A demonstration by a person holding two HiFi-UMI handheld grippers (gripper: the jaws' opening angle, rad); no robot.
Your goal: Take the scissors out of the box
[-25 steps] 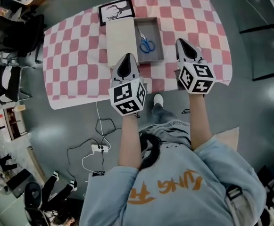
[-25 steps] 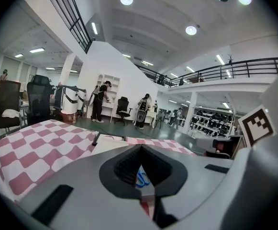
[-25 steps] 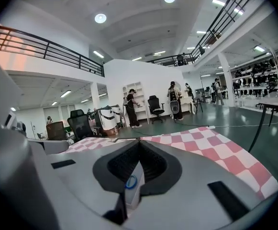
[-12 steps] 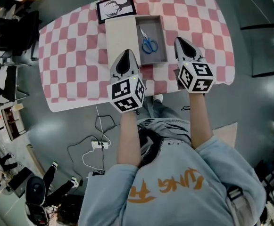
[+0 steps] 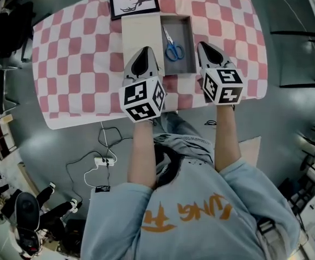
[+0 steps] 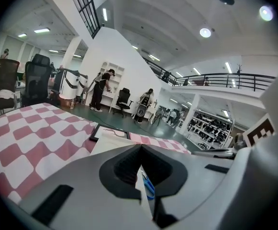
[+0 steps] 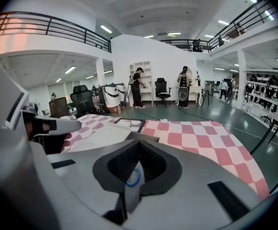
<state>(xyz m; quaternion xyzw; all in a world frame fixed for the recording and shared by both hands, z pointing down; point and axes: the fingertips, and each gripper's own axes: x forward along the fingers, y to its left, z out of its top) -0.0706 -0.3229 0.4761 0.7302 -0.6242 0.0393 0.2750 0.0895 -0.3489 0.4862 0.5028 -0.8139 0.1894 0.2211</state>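
Observation:
Blue-handled scissors (image 5: 172,47) lie inside the open grey box (image 5: 192,42) on the pink-and-white checked table. The box's cream lid (image 5: 141,32) lies flat just left of it. My left gripper (image 5: 144,50) hovers over the lid's near end, its jaws together and holding nothing. To the right of the box, by its near corner, my right gripper (image 5: 201,44) is shut and empty too. The scissors (image 6: 148,188) show as a blue sliver behind the closed jaws in the left gripper view. One handle ring (image 7: 133,177) shows the same way in the right gripper view.
A black-framed antler picture (image 5: 134,0) lies at the far end of the lid. The checked cloth (image 5: 76,64) spreads wide to the left. Office chairs (image 5: 0,31) stand off the table's left side. A power strip and cables (image 5: 103,161) lie on the floor beside the person.
Both grippers have moved forward and a little lower, further over the table's near part, closing in on either side of the box. Their jaws stayed together.

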